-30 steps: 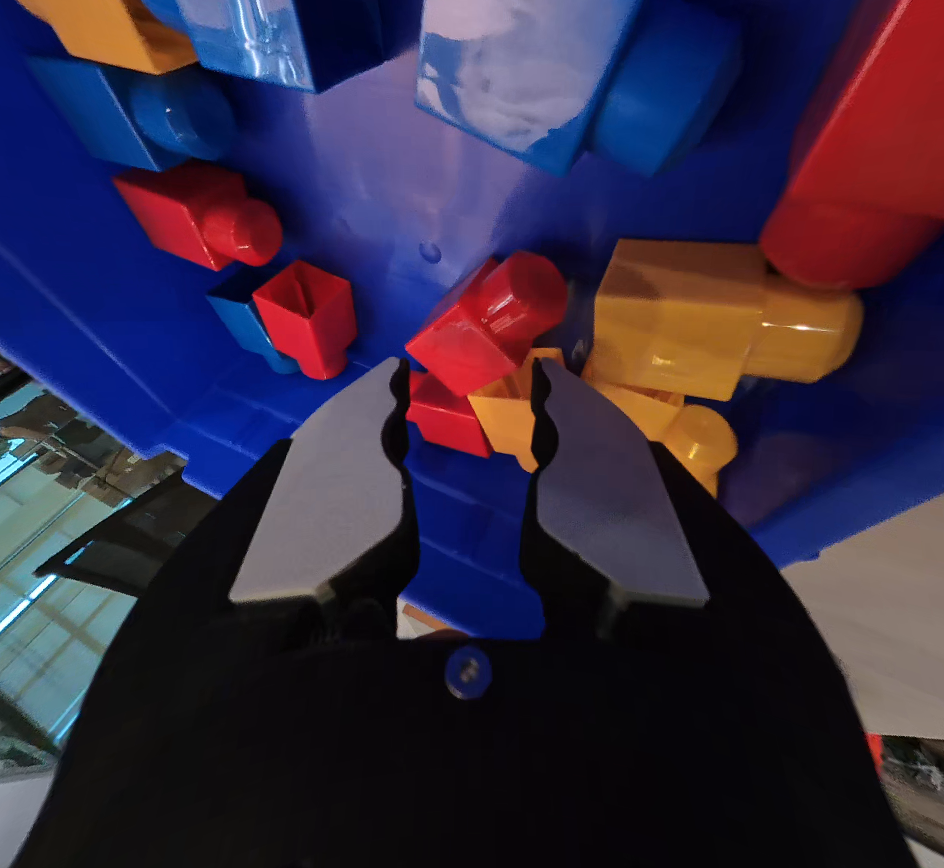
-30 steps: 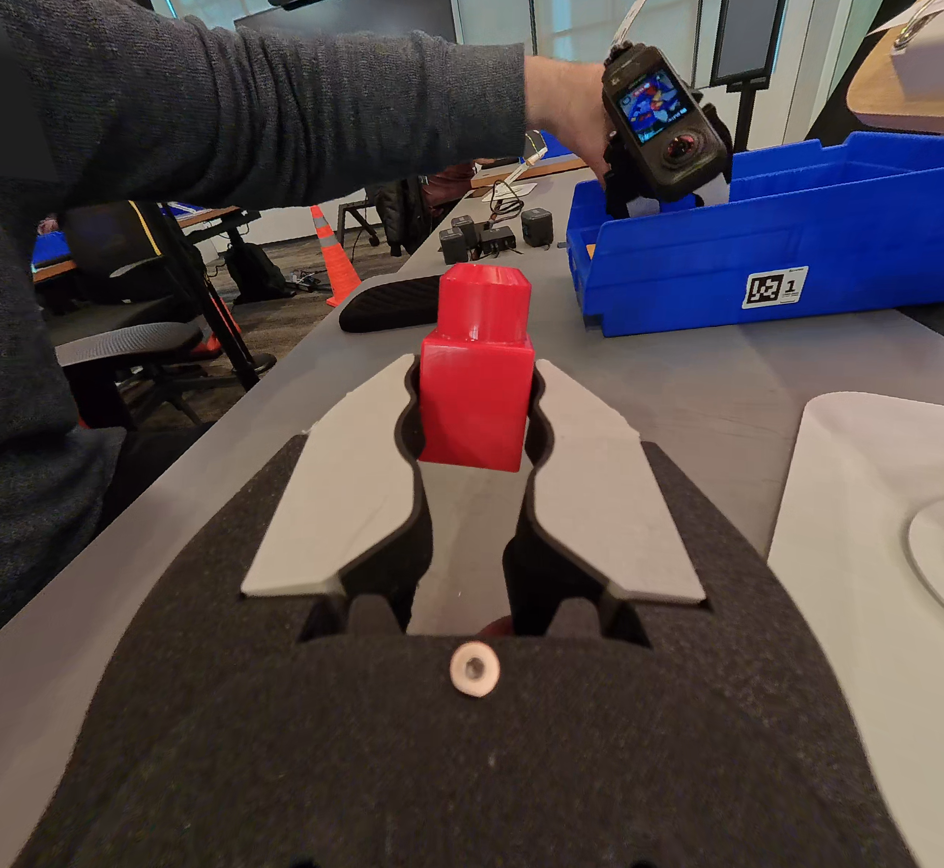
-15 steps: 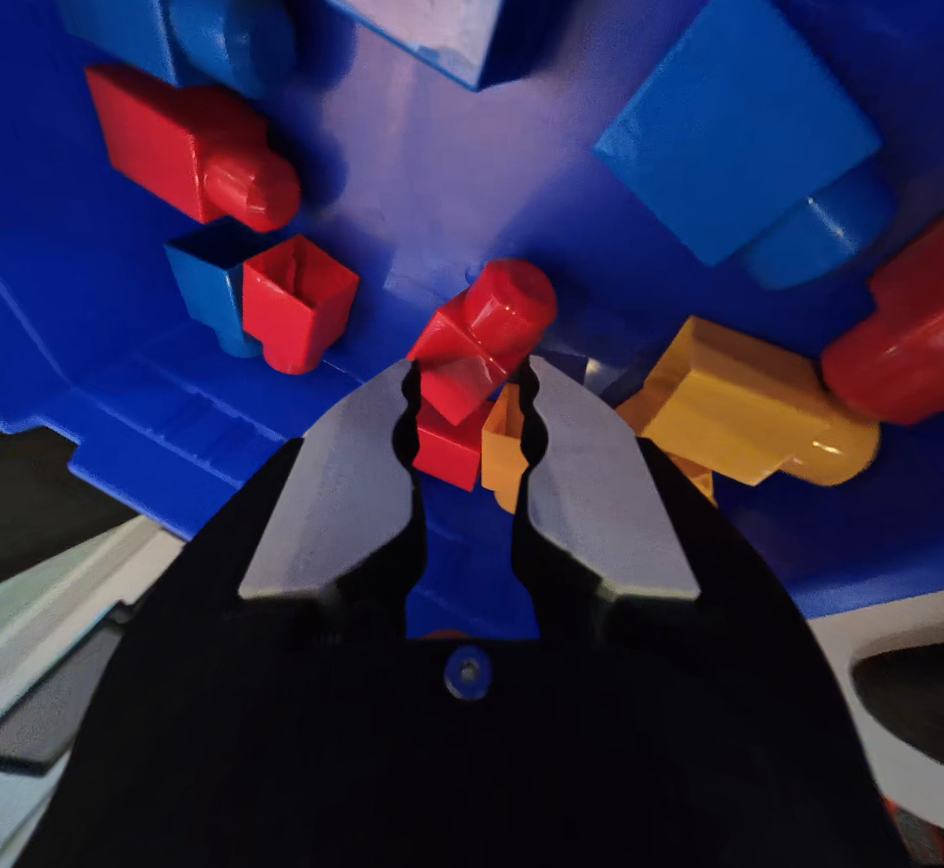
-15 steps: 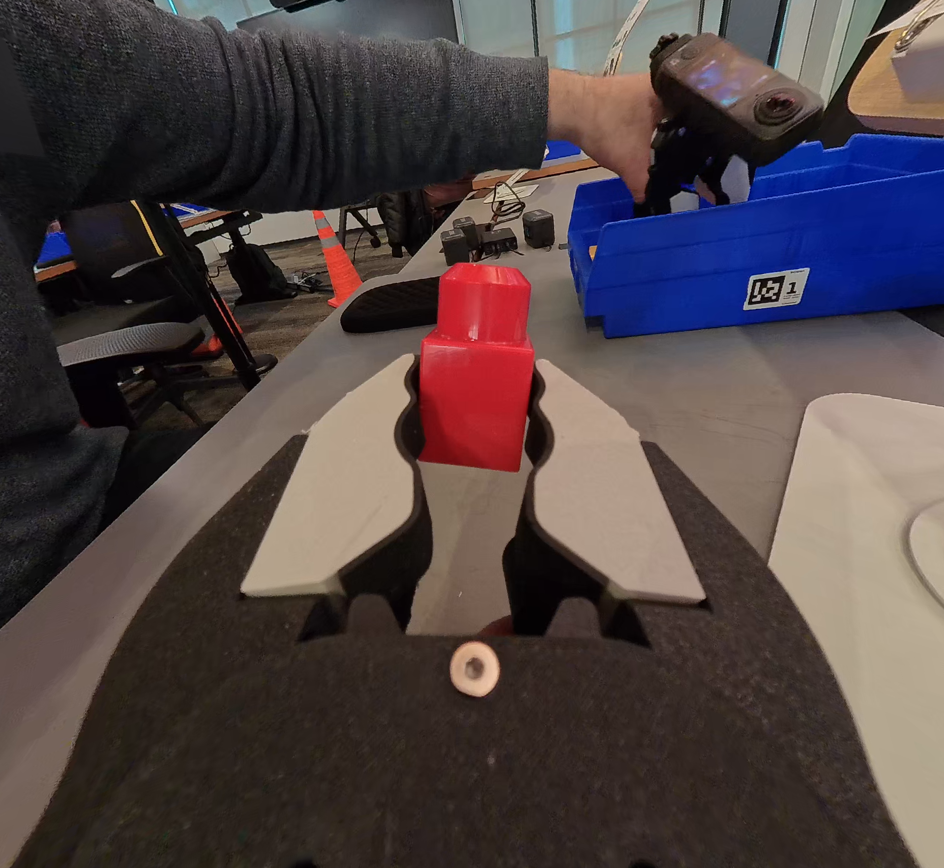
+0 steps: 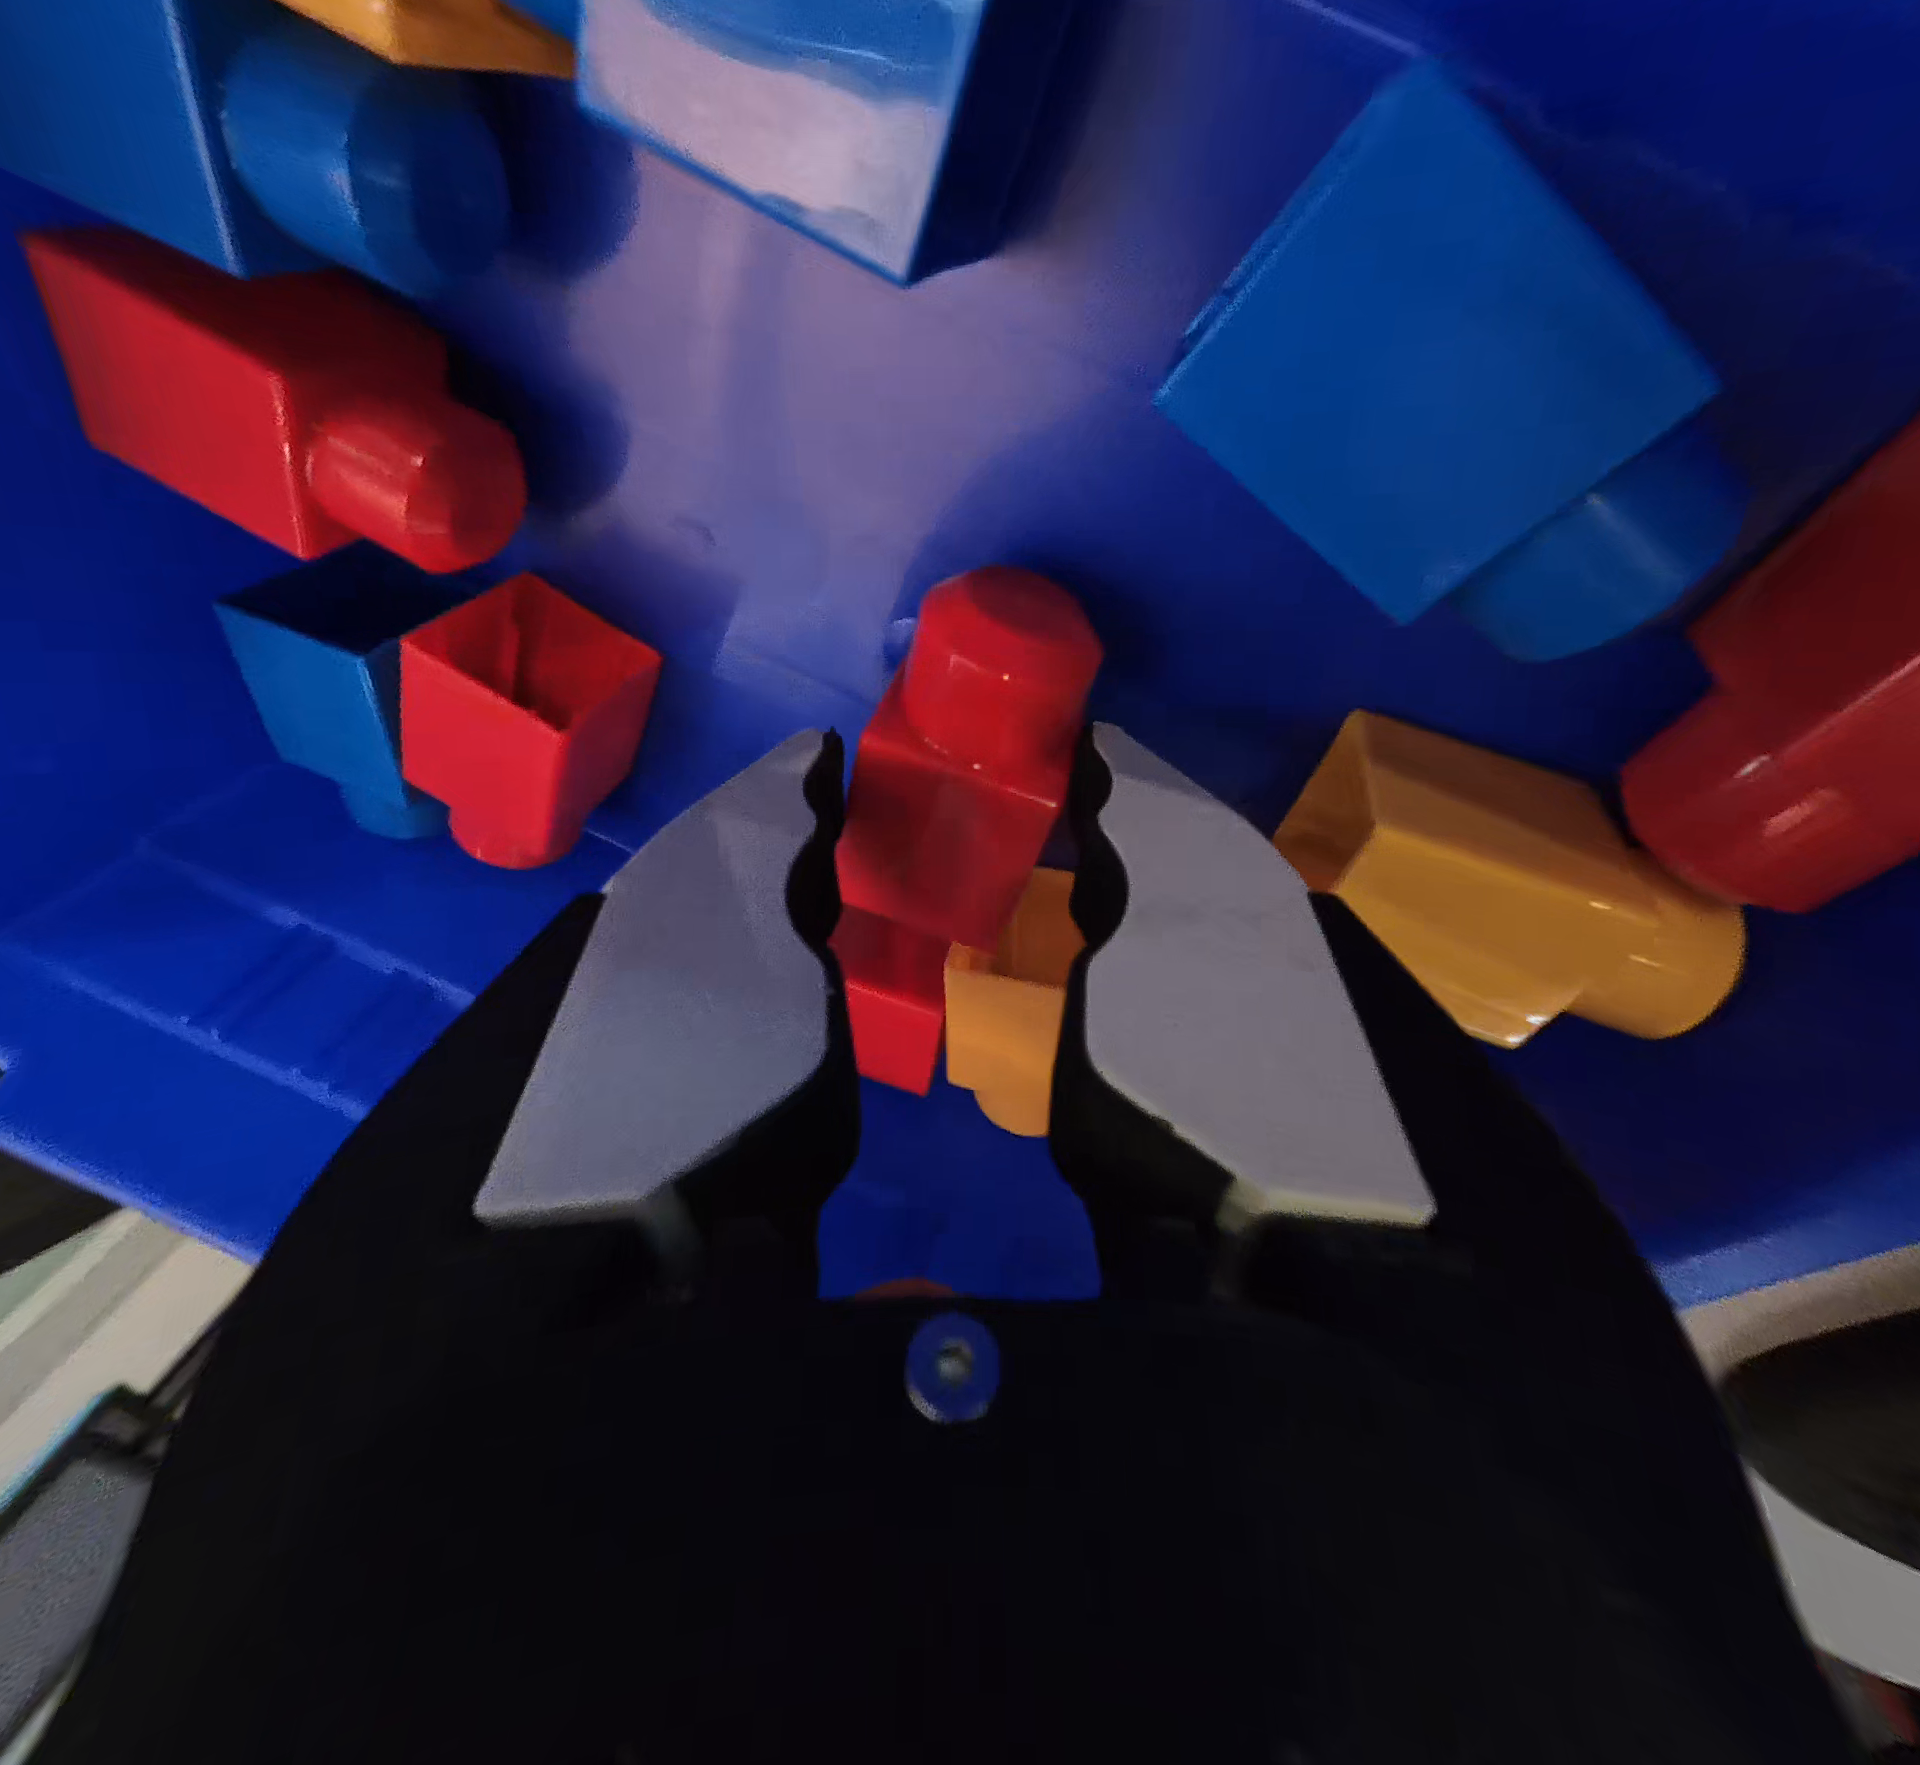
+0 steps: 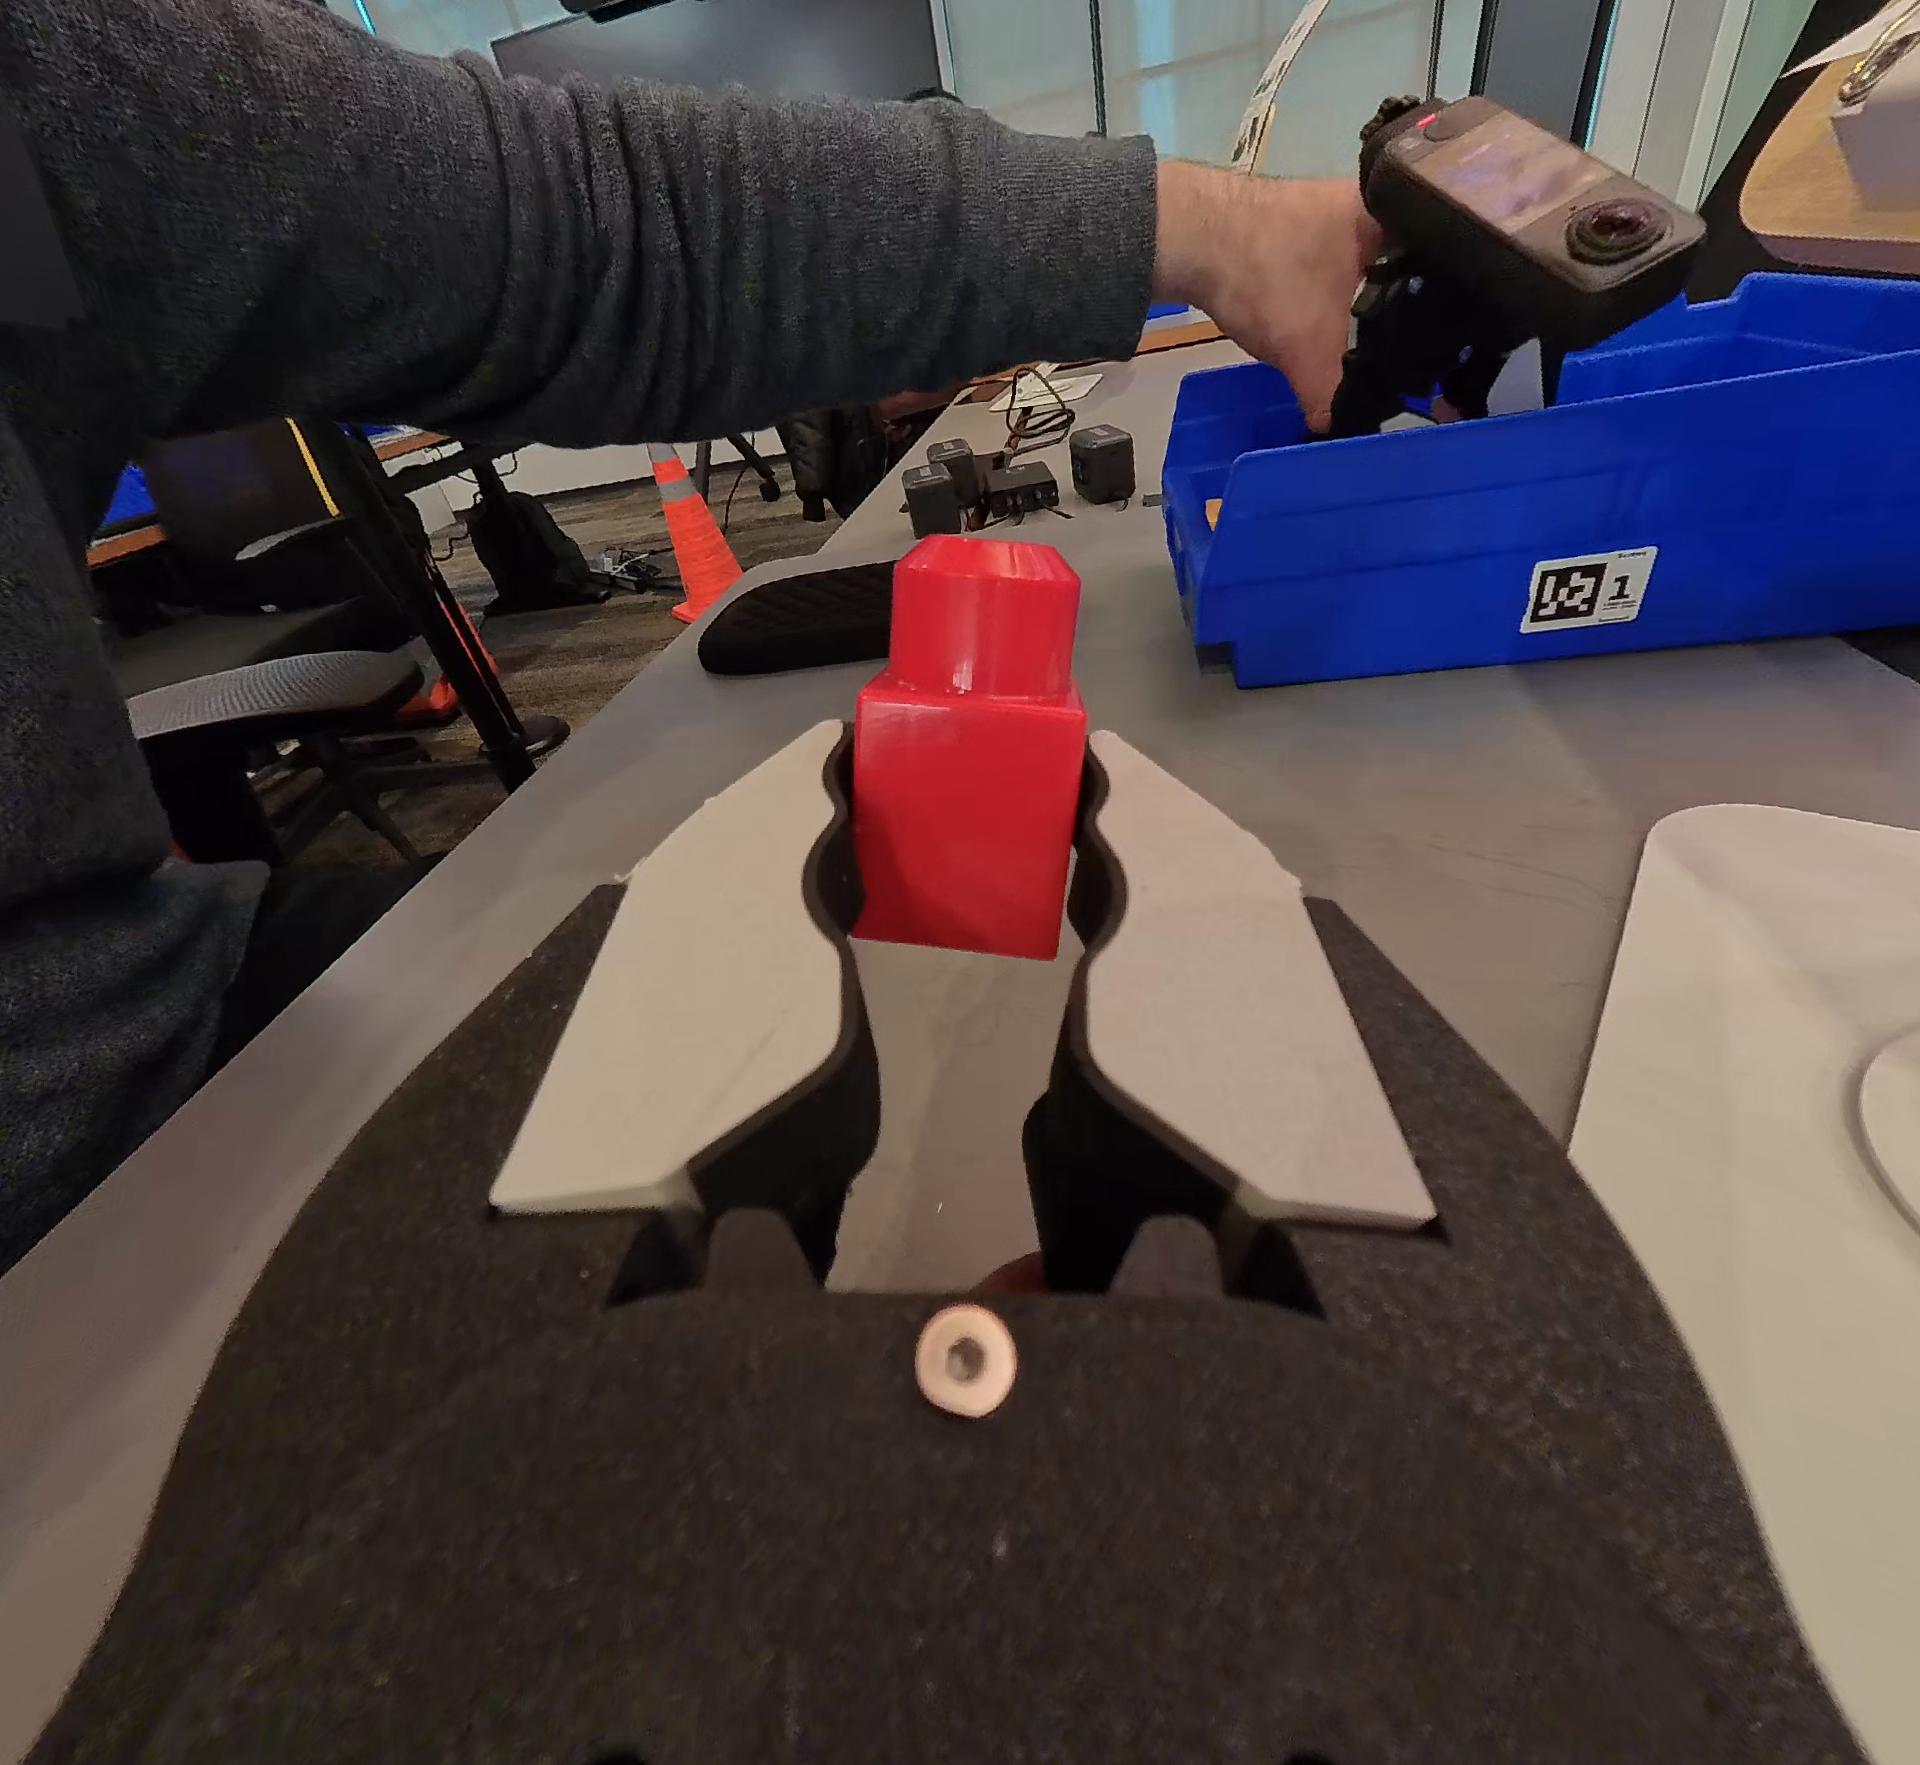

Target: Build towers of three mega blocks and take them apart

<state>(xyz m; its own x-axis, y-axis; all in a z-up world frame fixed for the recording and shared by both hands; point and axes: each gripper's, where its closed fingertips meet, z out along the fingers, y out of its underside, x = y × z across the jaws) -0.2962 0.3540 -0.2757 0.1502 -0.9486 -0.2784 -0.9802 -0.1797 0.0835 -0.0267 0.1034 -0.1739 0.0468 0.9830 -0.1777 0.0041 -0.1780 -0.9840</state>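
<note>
Grey table (image 6: 1351, 842), smooth matte top. Resting directly on it: blue bin (image 6: 1507, 520) at far right, white coded label on its front wall; black padded wrist rest (image 6: 800, 619) near far left edge; cluster of small black cube-shaped devices (image 6: 997, 479) with cables beyond that; pale mat (image 6: 1745, 1040) along right side. Red block (image 6: 966, 811) upright near centre, stud upward; contact with tabletop not discernible.

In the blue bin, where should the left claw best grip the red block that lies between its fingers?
Grip the red block on its square body's two flat sides, coming from its base end; its round stud points away, probably harder to grip.
</note>
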